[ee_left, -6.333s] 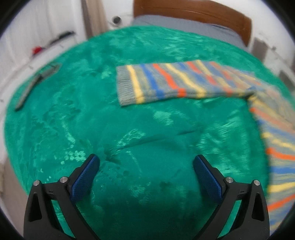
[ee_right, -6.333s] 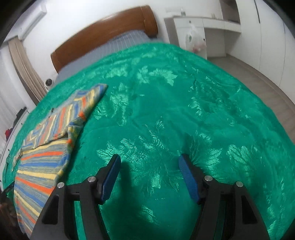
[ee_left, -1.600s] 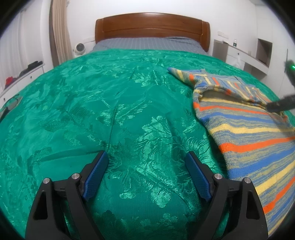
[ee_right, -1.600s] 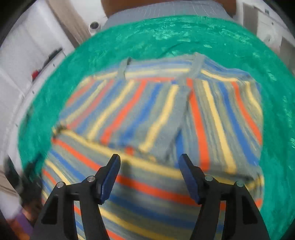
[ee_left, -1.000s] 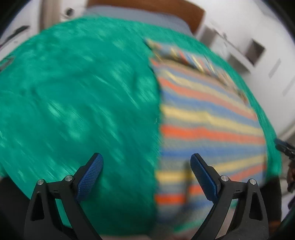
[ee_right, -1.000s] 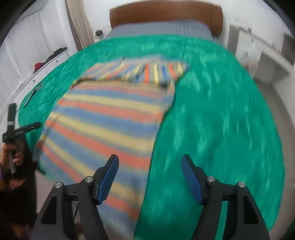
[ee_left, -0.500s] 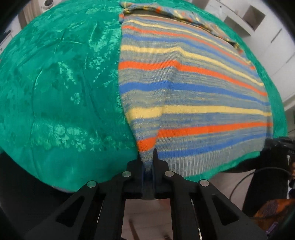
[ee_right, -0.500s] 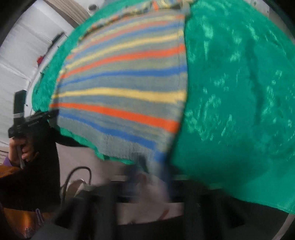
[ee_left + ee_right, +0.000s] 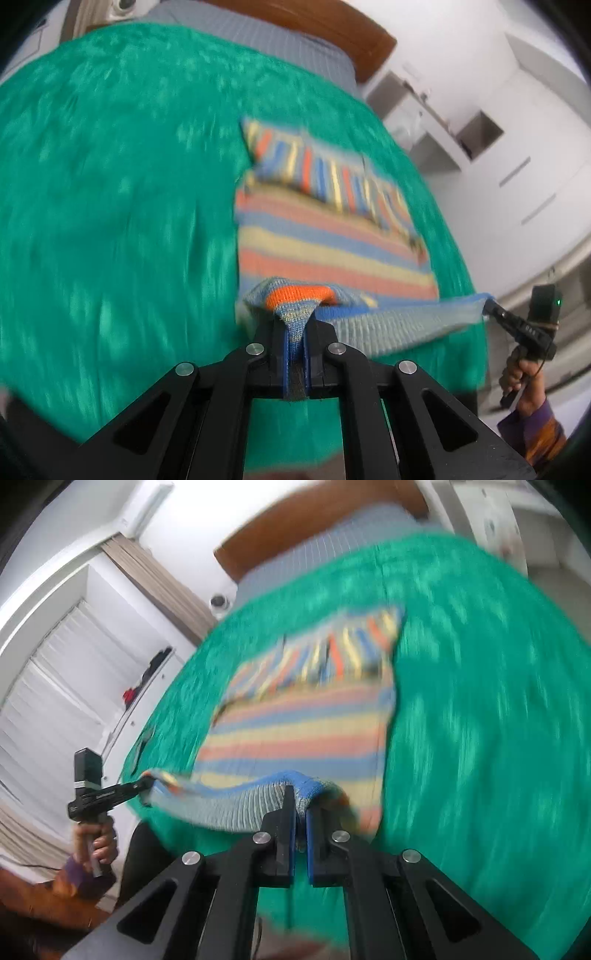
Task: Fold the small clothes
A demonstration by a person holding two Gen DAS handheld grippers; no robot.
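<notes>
A small striped knit sweater (image 9: 332,236) in grey, blue, yellow and orange lies on the green bedspread (image 9: 110,206), its sleeves folded across the far end. My left gripper (image 9: 294,332) is shut on the near left corner of its ribbed hem. My right gripper (image 9: 299,812) is shut on the near right corner of the sweater (image 9: 303,731). The hem (image 9: 229,801) is lifted off the bed and stretched between the two grippers. Each gripper shows at the edge of the other's view, the right gripper (image 9: 491,308) and the left gripper (image 9: 144,784). Both views are motion-blurred.
The bed has a wooden headboard (image 9: 325,26) and a grey sheet at the far end. White cupboards (image 9: 480,122) stand to the right of the bed, white shutters and a shelf (image 9: 74,686) to the left. The bed's near edge is just below my grippers.
Both grippers came to the sweater's near hem and shut on its corners. Since half a second ago they have lifted the hem off the bed and carried it toward the headboard.
</notes>
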